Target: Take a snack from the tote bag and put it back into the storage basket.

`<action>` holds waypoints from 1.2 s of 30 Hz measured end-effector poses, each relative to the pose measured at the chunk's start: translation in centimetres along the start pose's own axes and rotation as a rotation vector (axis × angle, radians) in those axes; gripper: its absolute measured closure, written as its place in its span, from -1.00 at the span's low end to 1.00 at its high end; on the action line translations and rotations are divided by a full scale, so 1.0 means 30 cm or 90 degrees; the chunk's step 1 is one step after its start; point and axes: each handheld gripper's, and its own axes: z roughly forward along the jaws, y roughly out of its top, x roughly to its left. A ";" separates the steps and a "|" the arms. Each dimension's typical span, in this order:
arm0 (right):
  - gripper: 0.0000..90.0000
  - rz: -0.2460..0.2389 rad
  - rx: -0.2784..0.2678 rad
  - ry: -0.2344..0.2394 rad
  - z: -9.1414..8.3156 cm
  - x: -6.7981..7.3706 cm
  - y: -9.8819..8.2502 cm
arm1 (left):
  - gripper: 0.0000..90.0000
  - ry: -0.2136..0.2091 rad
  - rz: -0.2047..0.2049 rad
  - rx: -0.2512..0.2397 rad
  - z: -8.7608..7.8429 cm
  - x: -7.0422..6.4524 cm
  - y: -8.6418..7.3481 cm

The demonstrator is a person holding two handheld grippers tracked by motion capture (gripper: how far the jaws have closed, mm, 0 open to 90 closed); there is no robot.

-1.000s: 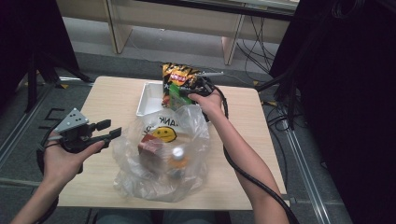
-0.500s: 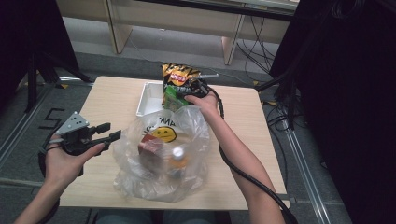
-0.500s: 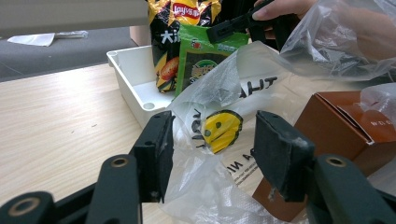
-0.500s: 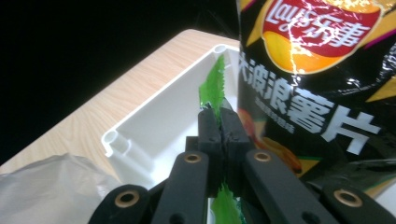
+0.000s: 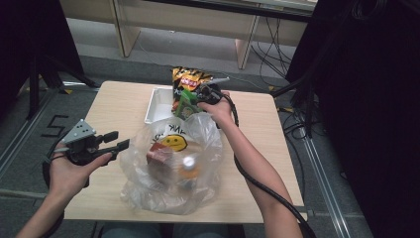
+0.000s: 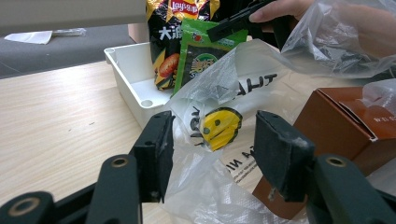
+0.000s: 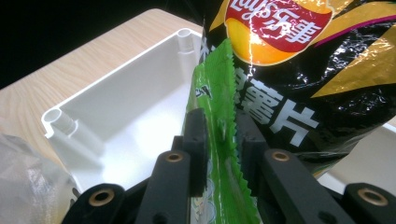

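Two pairs of tongs are held over a pale wooden worktop (image 5: 124, 104). The right tongs (image 7: 219, 135) are seen at the far side of the worktop, at a white tray (image 7: 140, 107). A green packet (image 7: 217, 140) stands between their jaws, its crimped edge running up through the gap. These jaws have just been opening; a narrow gap now shows on either side of the green packet, so the pads are no longer pressed on it. The green packet stands in the white tray, leaning against a black and yellow crisp bag (image 7: 299, 70) that is propped upright behind it in the same tray.

The left tongs (image 6: 212, 144) are held at the near left of the worktop, their jaws about half open with nothing gripped. Between and beyond the jaws a clear plastic bag (image 6: 219, 93) with a yellow smiley face is seen, close to the pads but not pinched by them. The plastic bag lies in the middle of the worktop, just in front of the white tray. A brown box (image 6: 345, 121) and a bottle (image 5: 188, 166) with a white cap lie inside it.
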 end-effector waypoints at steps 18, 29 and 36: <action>0.38 -0.032 -0.050 -0.043 -0.093 0.034 0.013 | 0.06 -0.006 0.006 -0.001 0.008 -0.011 -0.001; 0.96 -0.005 -0.028 -0.023 -0.196 0.088 -0.084 | 0.07 -0.002 0.006 -0.008 -0.001 -0.009 0.006; 1.00 0.006 0.062 0.000 -0.130 0.113 -0.135 | 0.07 -0.003 0.006 -0.005 0.000 -0.011 0.005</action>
